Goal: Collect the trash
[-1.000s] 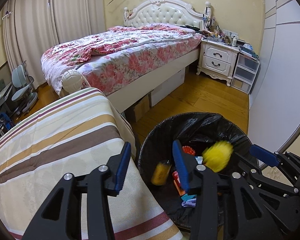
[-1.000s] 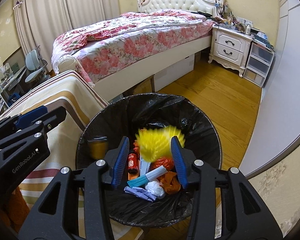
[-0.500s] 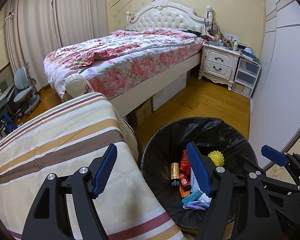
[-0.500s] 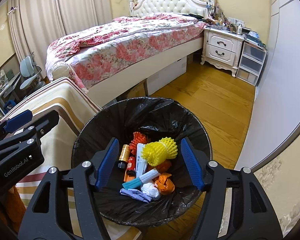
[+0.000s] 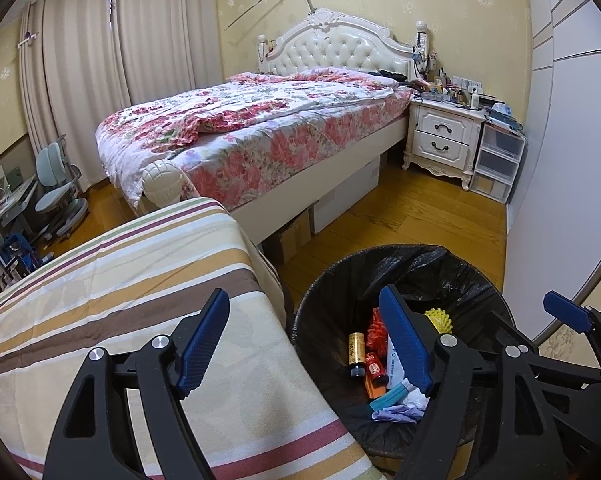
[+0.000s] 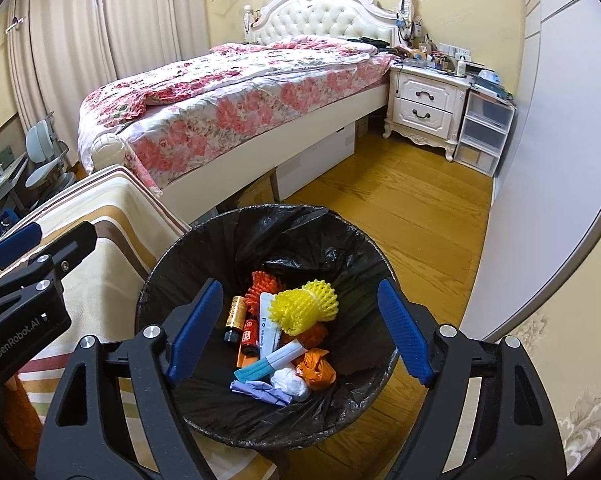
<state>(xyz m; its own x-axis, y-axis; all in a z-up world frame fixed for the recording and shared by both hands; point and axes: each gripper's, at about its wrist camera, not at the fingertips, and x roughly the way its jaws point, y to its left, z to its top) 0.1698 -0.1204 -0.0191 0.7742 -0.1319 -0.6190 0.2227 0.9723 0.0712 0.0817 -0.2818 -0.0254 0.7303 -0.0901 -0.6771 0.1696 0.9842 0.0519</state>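
A bed [image 5: 260, 136] with a floral quilt stands by the curtains [image 5: 80, 92]. A white nightstand [image 5: 440, 140] sits beside it, next to plastic drawers [image 5: 496, 160]. A striped cloth [image 5: 120, 280] covers the near surface.

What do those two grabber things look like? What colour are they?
Both look the same. The left gripper and the right gripper have chunky black plastic frames with silver screws, and each finger ends in a ridged blue pad. White "GenRobot.AI" lettering marks the left one's side. No cables or sleeves show.
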